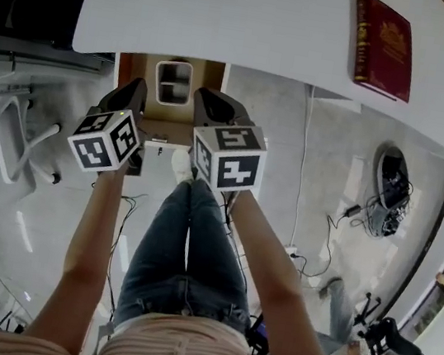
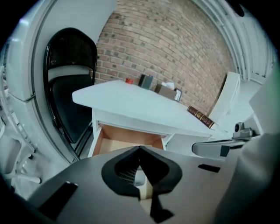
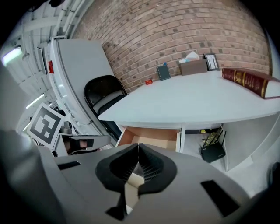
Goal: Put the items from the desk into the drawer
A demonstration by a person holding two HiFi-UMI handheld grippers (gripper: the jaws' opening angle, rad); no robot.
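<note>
Below the white tabletop, head view: drawer pulled open, one pale boxy item lying inside; red book alone near the tabletop's right end; left gripper and right gripper side by side in front of the drawer, both carrying nothing. Left gripper view: fingers clenched together, nothing between them; open drawer straight ahead under the tabletop; along the far edge by the brick wall, a small red object, a dark card stand, a tissue box and a small frame; book near the right edge. Right gripper view: fingers likewise clenched and empty; same row entered as red object, card stand, tissue box, frame, book; black chair at left, router under the tabletop. Step in hand, by judgement: between items, the next pick not yet begun. Next move calls for reaching up over the tabletop edge and releasing the fingers wide before closing on one remaining item, the book being nearest the right gripper.
</note>
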